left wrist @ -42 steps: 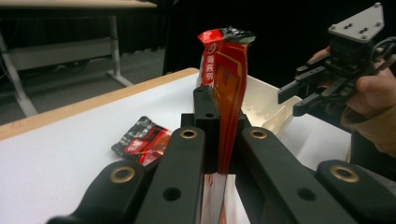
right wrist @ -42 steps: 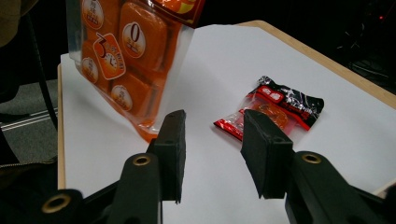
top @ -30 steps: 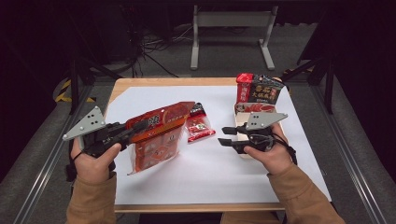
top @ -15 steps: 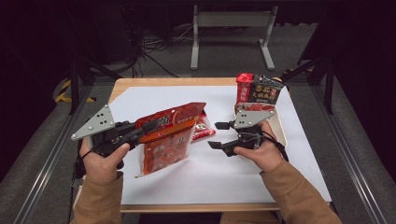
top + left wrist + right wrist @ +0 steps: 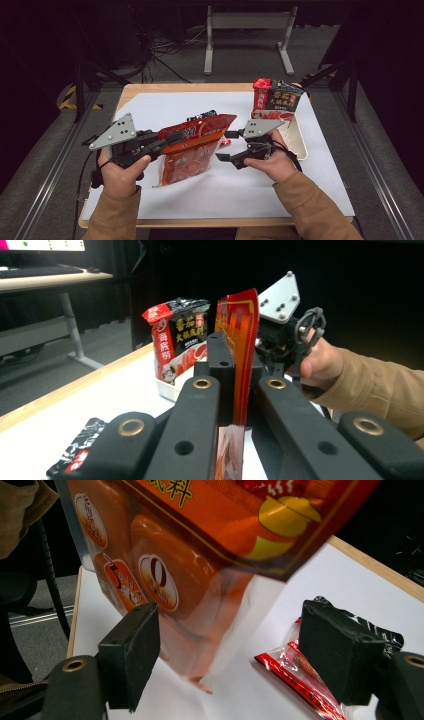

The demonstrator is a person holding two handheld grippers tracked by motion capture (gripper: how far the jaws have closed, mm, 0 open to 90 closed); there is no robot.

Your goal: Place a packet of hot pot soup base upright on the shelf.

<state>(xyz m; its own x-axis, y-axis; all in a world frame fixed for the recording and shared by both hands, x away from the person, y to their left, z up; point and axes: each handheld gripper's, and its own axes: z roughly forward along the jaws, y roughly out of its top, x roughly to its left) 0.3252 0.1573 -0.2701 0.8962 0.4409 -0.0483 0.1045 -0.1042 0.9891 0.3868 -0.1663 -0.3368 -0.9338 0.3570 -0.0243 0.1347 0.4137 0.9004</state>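
Nearest, the left tool (image 5: 165,141) was clamped tight on the top seam of the orange pouch (image 5: 192,150), holding it clear of the table (image 5: 250,200), so the bag hung slack below and beyond its jaws. Just past the pouch's free edge, the right tool (image 5: 227,145) had just been opening and stood wide, its pads (image 5: 131,652) either side of the pouch's clear lower corner without pressing it. The likely trouble from there: a single pinch on a thin seam could let the glossy film slip or twist, and if the right tool closed too low it might catch only the empty clear corner, or snag the small red sachet (image 5: 300,680) lying on the table right under it. The pouch looked soft and shiny, orange-red with printed panels and a transparent bottom strip. Beyond the right tool, a dark snack bag (image 5: 277,99) stood in a pale tray (image 5: 299,145).
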